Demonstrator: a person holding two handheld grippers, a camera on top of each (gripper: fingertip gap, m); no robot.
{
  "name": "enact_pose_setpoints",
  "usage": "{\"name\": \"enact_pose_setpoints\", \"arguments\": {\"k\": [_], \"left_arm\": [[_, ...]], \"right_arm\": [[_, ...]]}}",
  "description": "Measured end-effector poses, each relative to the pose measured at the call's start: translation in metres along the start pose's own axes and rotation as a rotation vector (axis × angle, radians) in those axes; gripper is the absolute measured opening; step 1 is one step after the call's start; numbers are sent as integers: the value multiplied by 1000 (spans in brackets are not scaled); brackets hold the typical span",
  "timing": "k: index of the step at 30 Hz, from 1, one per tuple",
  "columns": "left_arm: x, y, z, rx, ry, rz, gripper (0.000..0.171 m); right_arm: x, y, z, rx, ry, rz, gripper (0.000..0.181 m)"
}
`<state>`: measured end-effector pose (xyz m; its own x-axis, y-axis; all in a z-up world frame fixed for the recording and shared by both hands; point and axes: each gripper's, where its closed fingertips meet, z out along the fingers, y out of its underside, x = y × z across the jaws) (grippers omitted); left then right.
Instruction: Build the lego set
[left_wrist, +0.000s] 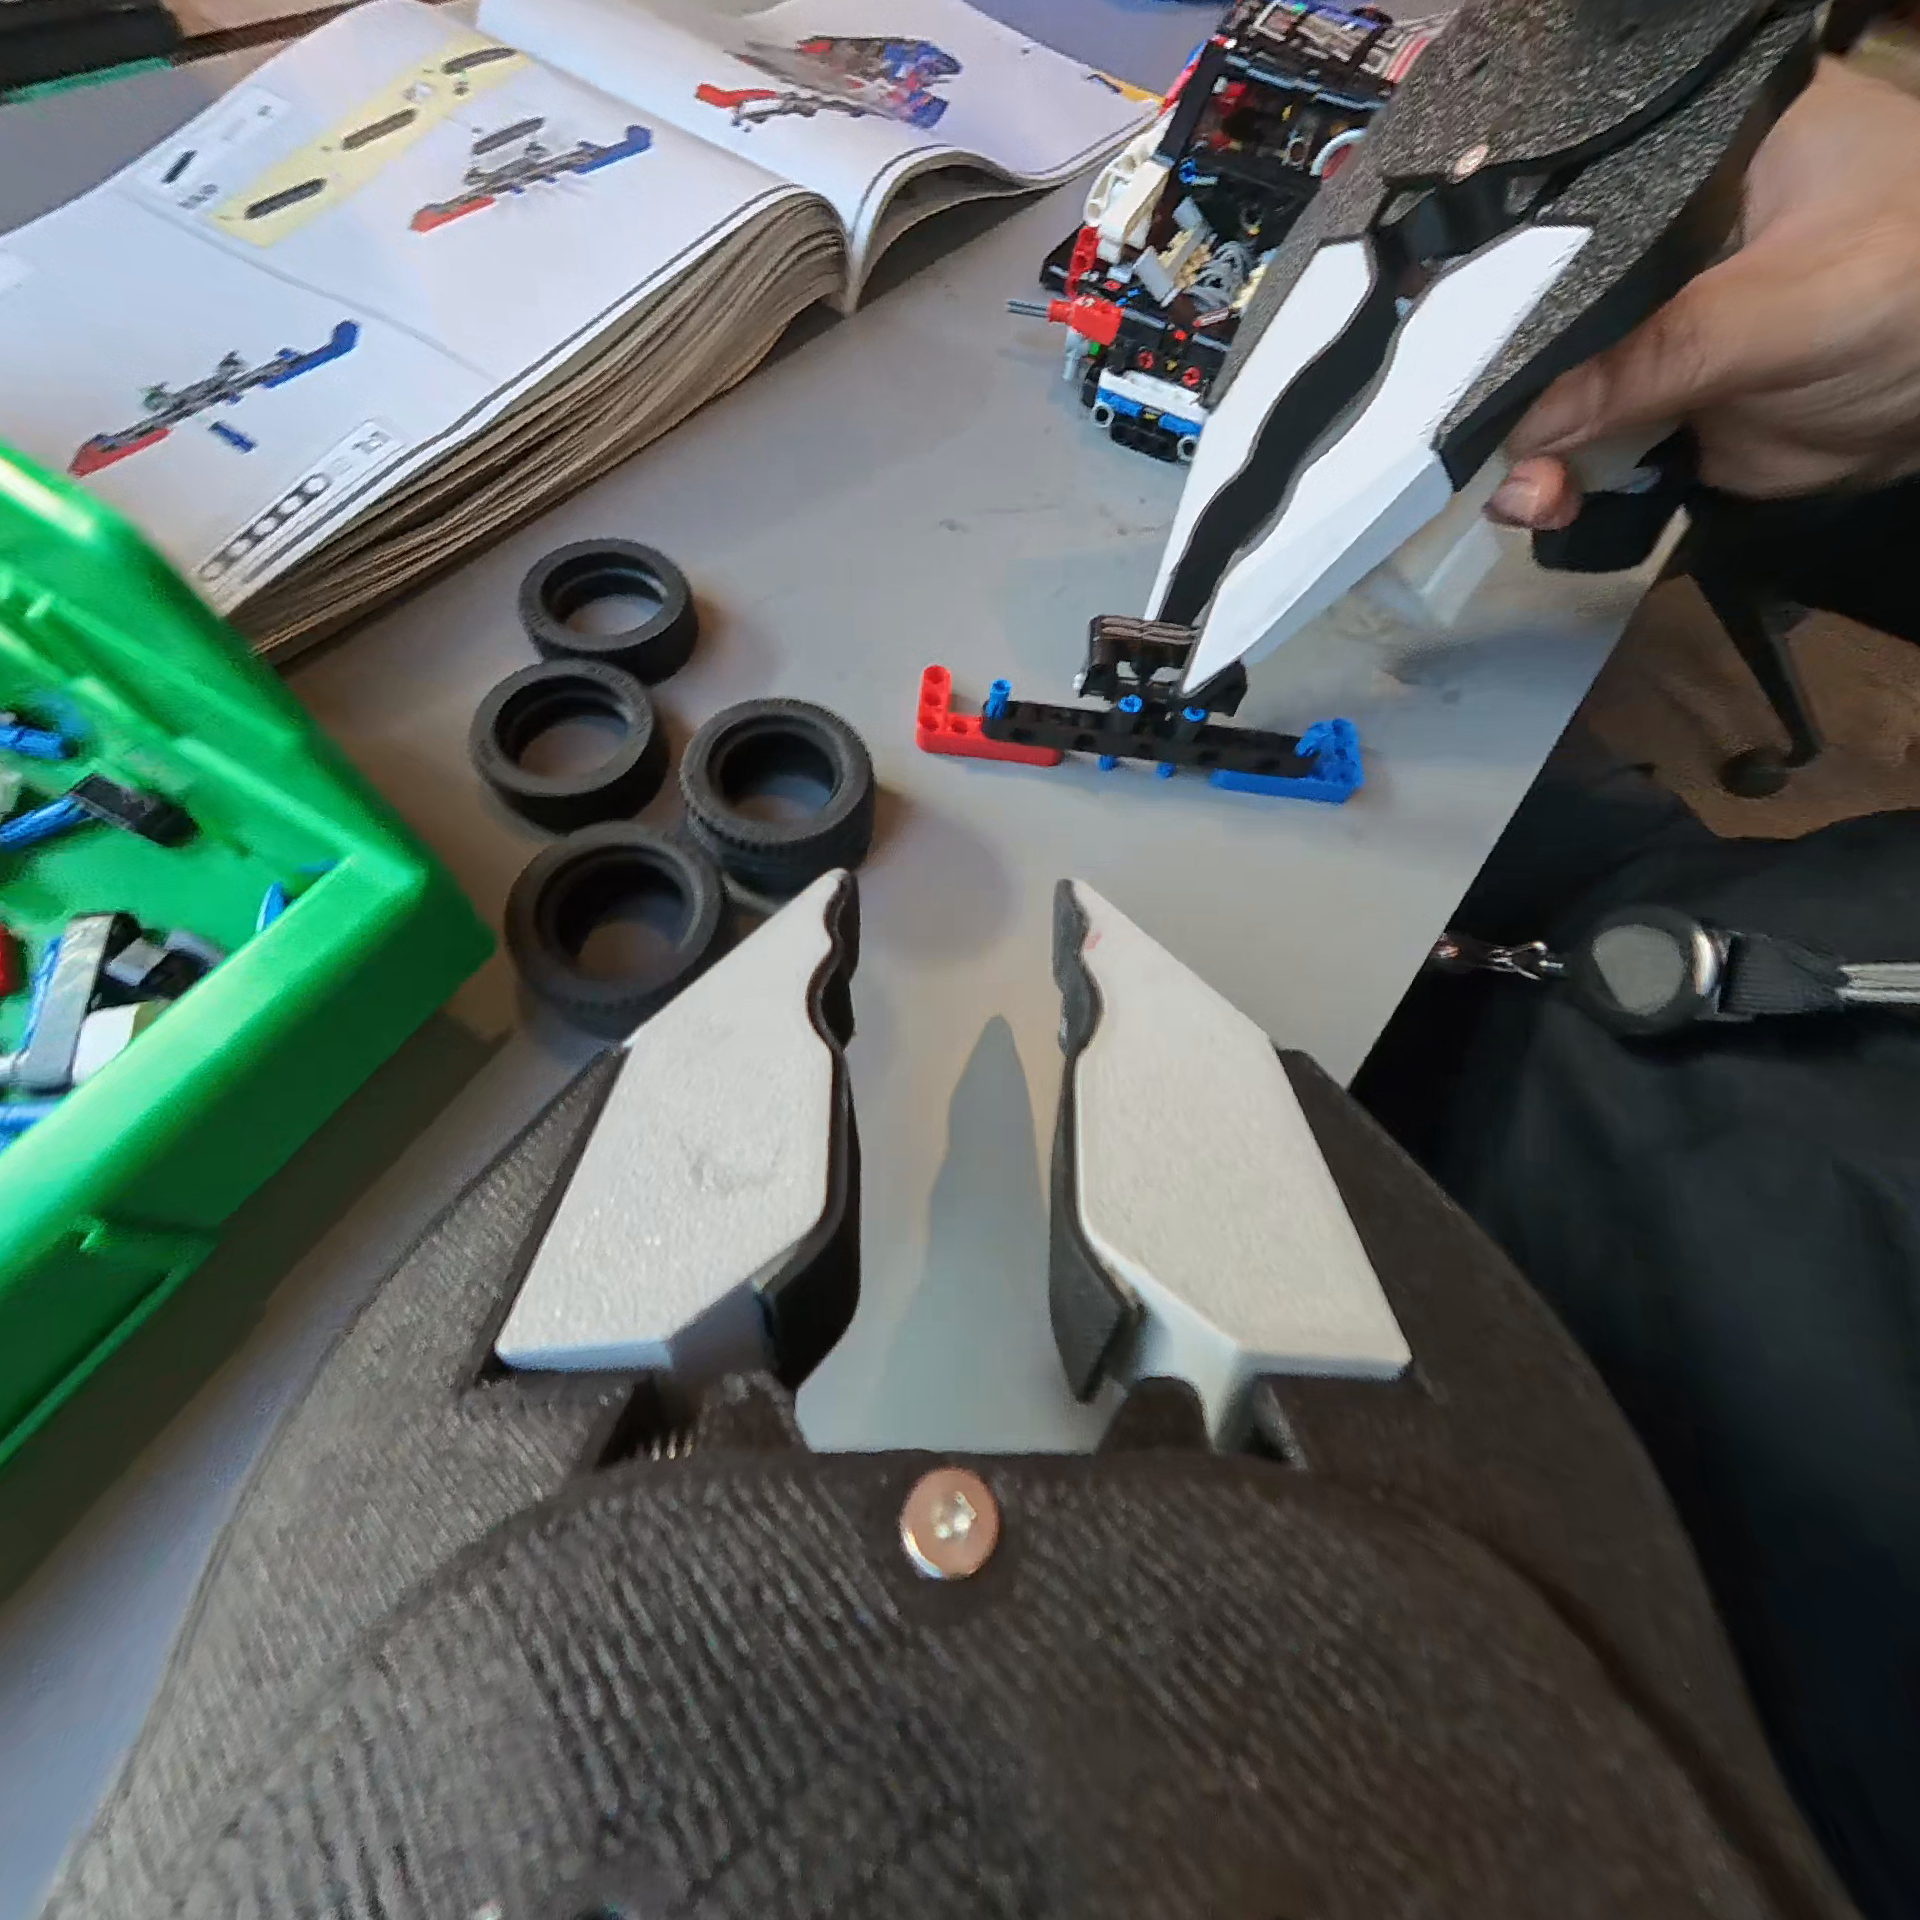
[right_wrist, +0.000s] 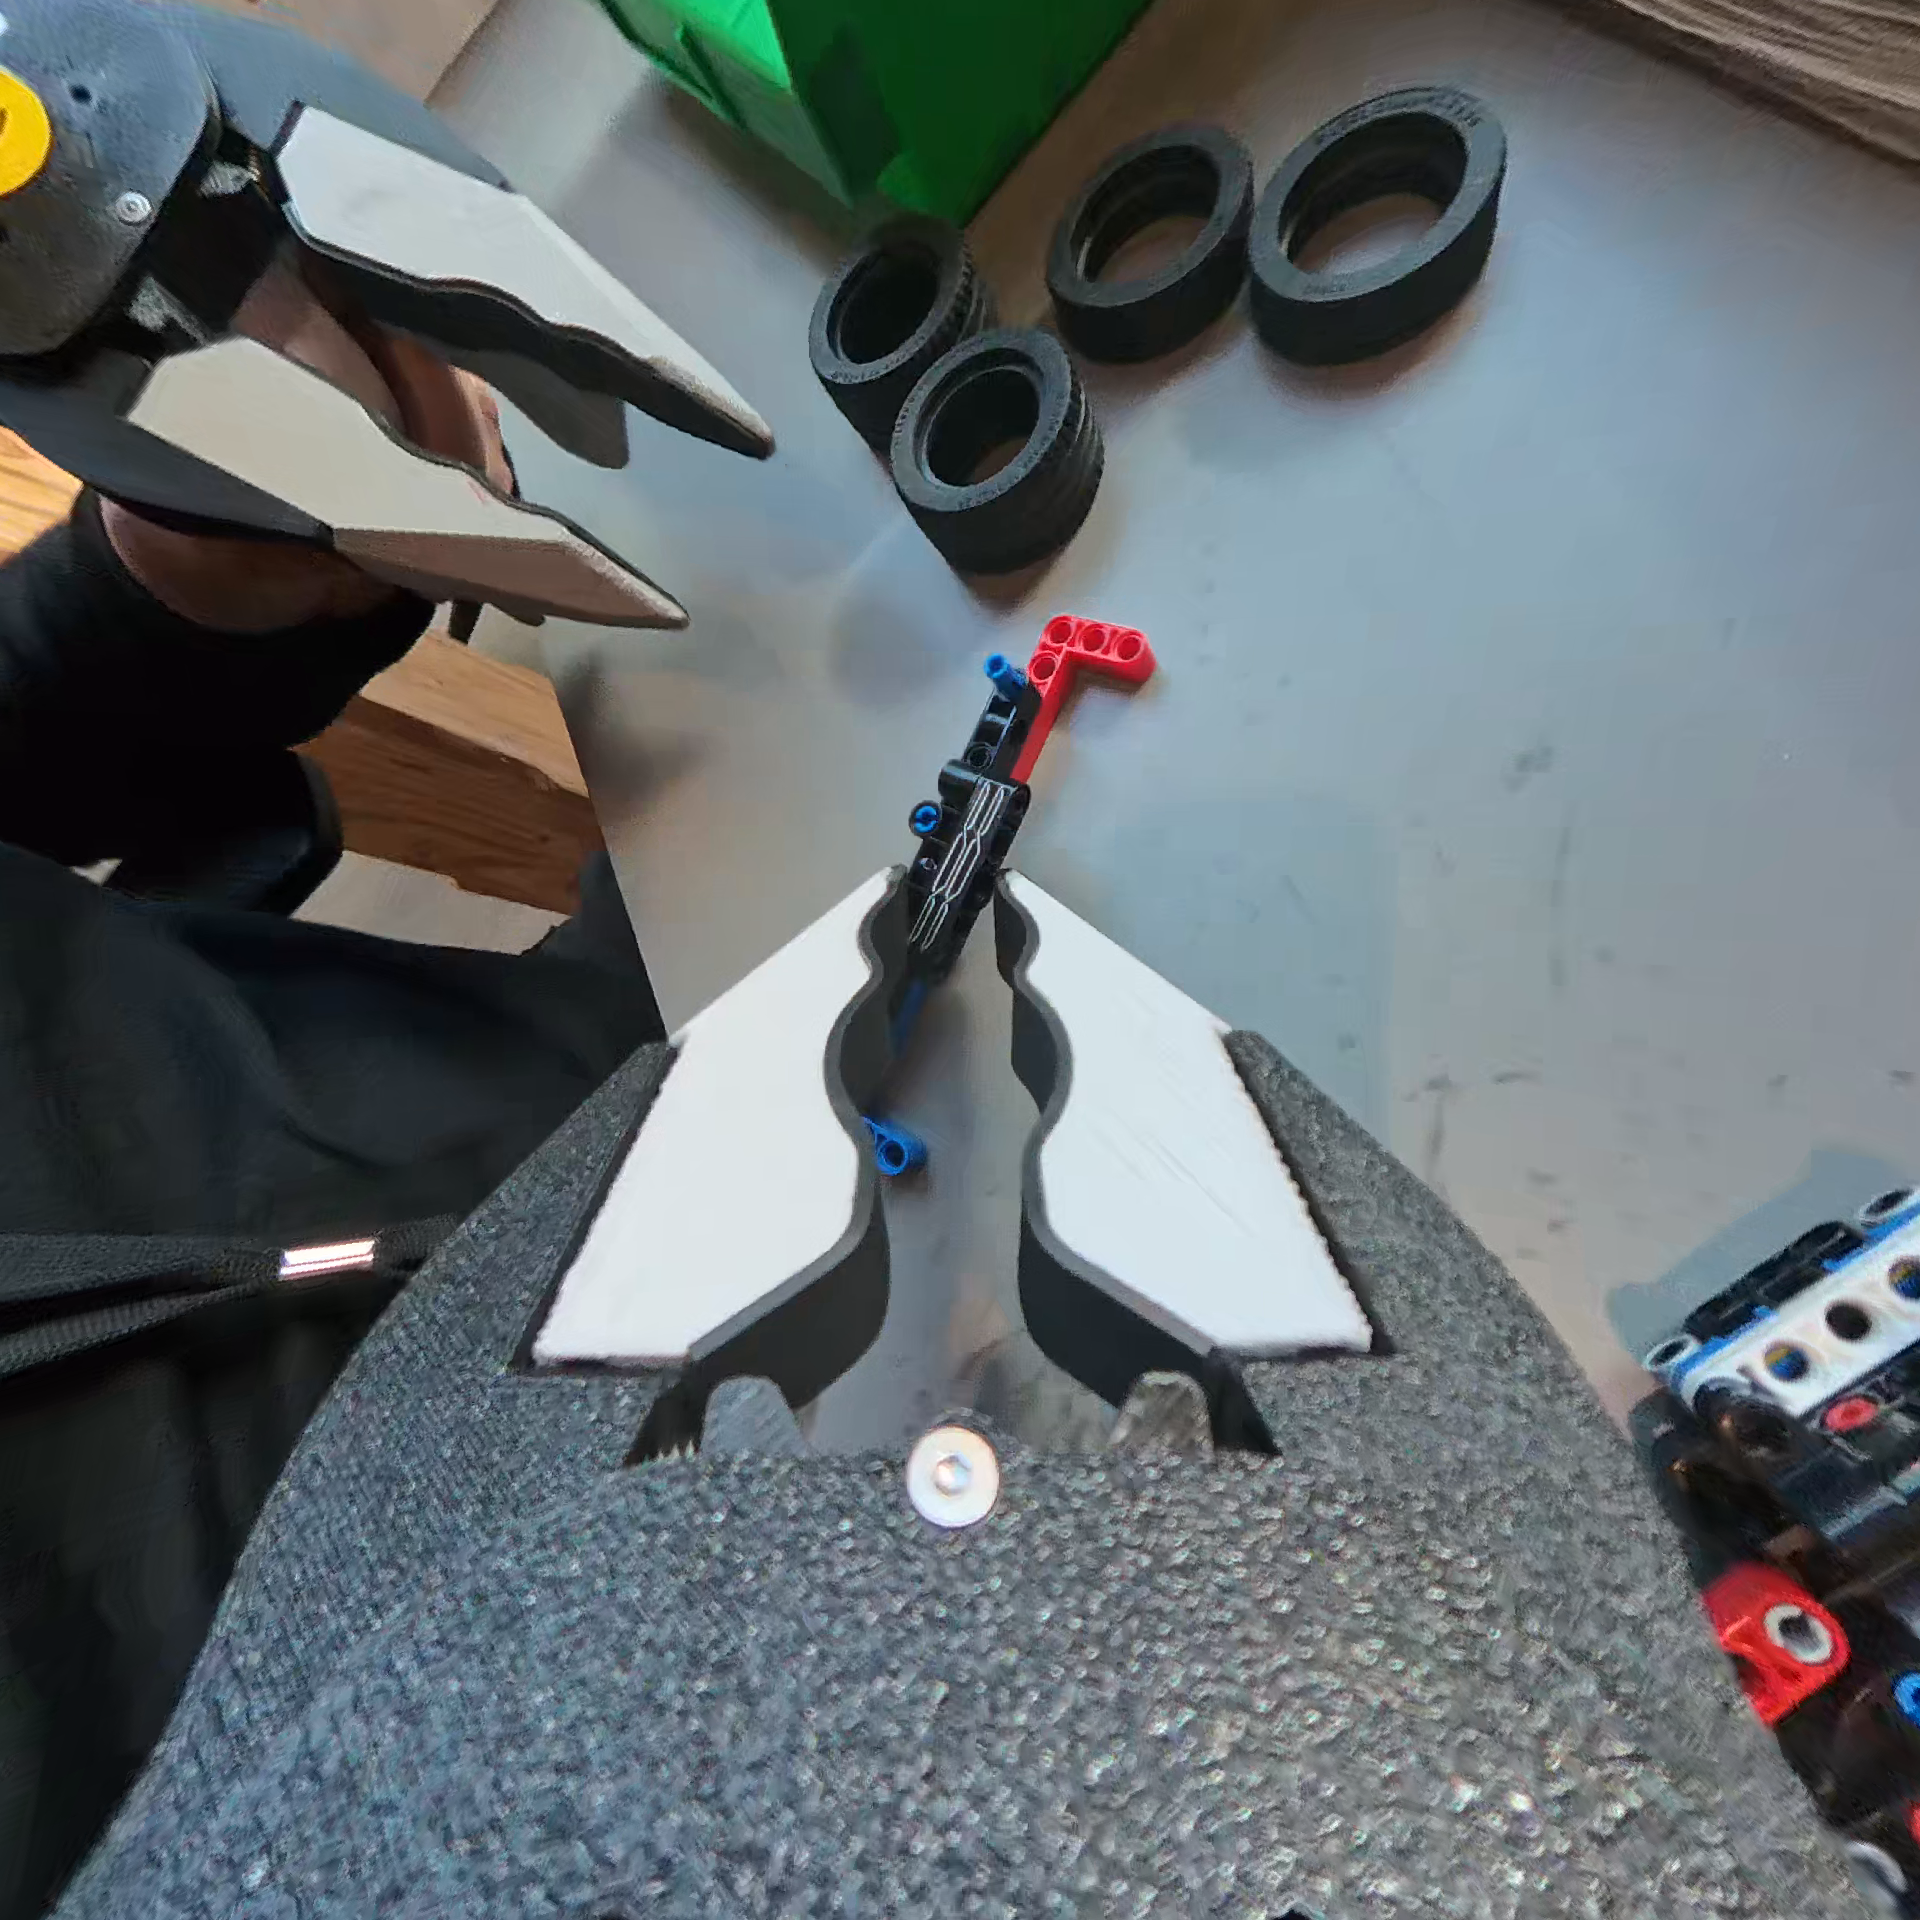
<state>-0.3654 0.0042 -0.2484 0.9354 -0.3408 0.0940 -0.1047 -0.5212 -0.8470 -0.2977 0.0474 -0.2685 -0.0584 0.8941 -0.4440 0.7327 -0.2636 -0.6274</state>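
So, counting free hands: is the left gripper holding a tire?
No, the left gripper is open with only bare table between its fingers; the tires lie beside it.

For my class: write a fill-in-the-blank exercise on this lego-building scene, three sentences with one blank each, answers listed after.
1. The right gripper is shut on a small black piece atop the long beam assembly, whose far end is a ____ L-shaped piece.
2. The left gripper is ____ and holds nothing.
3. ____ black tyres lie beside the green bin.

Answers: red; open; four

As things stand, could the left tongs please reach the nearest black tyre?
Probably yes: the left tongs are open and empty, and the nearest tyre lies just beside their left fingertip with bare table between.
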Motion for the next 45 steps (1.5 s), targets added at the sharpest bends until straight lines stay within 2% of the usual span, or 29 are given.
{"name": "enact_pose_setpoints", "arguments": {"k": [4,7,10,14,17,21,30,35,41,45], "left_arm": [[-9,9,-12,9,-38,-40,34],[-14,13,-18,11,-51,-68,34],[-16,16,-19,19,-49,-87,35],[-15,20,-15,3,-48,-75,35],[-12,19,-13,2,-40,-68,35],[-11,17,-11,11,-29,-61,34],[-6,9,-13,62,19,-48,34],[-4,-8,-19,135,56,-19,36],[-7,-15,-17,171,98,-6,36],[-8,-15,-16,166,133,-36,36]], "right_arm": [[0,-8,-5,-26,67,-152,10],[1,-15,-11,-61,181,-366,10],[3,-8,-9,-146,302,-599,10],[8,0,-6,-170,471,-897,10],[4,5,-4,-150,499,-973,10],[-1,1,-12,-83,469,-921,18],[-10,-4,-39,86,343,-755,21],[-2,-19,-76,259,306,-621,22],[29,-45,-135,516,375,-472,22],[44,-47,-169,647,404,-398,23]]}}
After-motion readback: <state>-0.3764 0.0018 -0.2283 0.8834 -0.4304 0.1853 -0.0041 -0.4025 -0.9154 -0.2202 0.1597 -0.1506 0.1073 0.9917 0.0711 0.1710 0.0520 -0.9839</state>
